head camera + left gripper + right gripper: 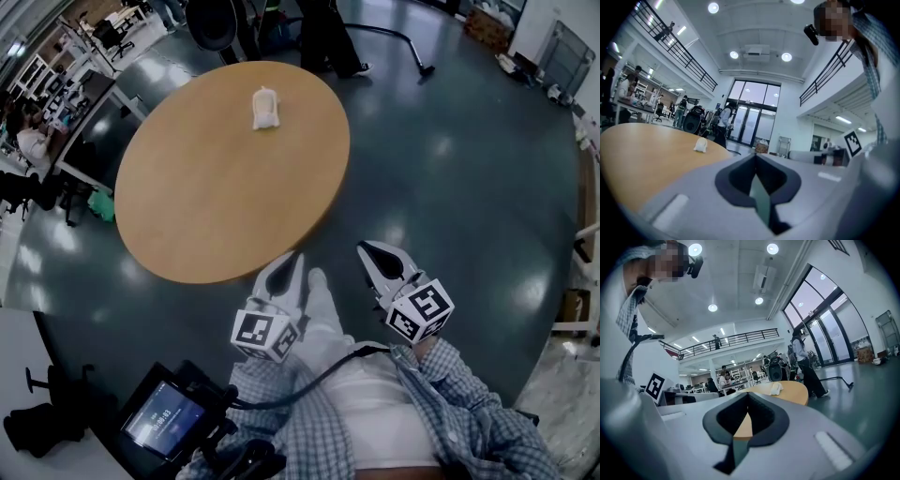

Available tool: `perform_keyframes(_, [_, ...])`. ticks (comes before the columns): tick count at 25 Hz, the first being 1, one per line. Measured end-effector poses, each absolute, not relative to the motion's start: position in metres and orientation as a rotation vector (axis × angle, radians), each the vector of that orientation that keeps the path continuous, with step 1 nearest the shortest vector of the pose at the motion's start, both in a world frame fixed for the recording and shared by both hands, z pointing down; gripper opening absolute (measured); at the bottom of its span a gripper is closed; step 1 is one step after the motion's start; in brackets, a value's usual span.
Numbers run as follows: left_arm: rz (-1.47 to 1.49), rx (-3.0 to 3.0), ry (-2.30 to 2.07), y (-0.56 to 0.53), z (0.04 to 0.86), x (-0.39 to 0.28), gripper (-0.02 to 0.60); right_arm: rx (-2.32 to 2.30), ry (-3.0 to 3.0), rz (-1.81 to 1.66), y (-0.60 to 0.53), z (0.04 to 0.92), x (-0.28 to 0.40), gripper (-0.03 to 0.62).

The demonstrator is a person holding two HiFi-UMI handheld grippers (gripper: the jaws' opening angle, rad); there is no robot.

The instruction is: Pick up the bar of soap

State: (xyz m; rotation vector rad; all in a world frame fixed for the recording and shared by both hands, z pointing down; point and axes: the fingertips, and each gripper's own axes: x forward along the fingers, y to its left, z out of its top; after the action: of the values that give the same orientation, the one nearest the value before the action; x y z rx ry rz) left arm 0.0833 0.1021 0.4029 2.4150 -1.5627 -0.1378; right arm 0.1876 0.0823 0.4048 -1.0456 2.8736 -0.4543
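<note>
A small white wrapped bar of soap (265,108) lies on the far side of a round wooden table (216,187). It also shows as a pale lump in the left gripper view, the soap (701,146), and in the right gripper view, the soap (776,388). My left gripper (293,256) hovers just off the table's near edge, jaws shut with nothing between them. My right gripper (364,248) hangs beside it over the floor, also shut and empty. Both are far from the soap.
Dark glossy floor (450,187) surrounds the table. A person stands beyond the table's far edge (328,37). Desks and seated people (37,131) fill the left side. A handheld screen device (164,417) hangs by my body at lower left.
</note>
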Motion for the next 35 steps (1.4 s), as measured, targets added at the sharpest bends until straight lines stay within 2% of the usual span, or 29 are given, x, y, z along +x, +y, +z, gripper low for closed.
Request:
perform_keyframes(7, [-0.142,2.389,-1.618,0.022,0.409,0.041,-0.002,-1.016,2.934,-0.389,0.002,0.408,0.154,0.005])
perform_keyframes(18, [-0.160,2.308,-1.631,-0.115,0.427,-0.046,-0.002,-0.906,3.124,-0.273,-0.152,0.427,0.055,0.005])
perform_keyframes(23, [-0.170,2.240,-1.644,-0.138,0.426,-0.053,-0.002,-0.782,3.351,-0.003,-0.190,0.434,0.046,0.005])
perform_keyframes(33, [-0.212,2.147,-1.781,-0.190,0.419,-0.071,-0.002,-0.185,3.682,0.675,-0.289,0.447,-0.010,0.006])
perform_keyframes(35, [-0.208,2.128,-1.812,-0.202,0.417,-0.075,-0.002,-0.062,3.706,0.824,-0.307,0.453,-0.026,0.032])
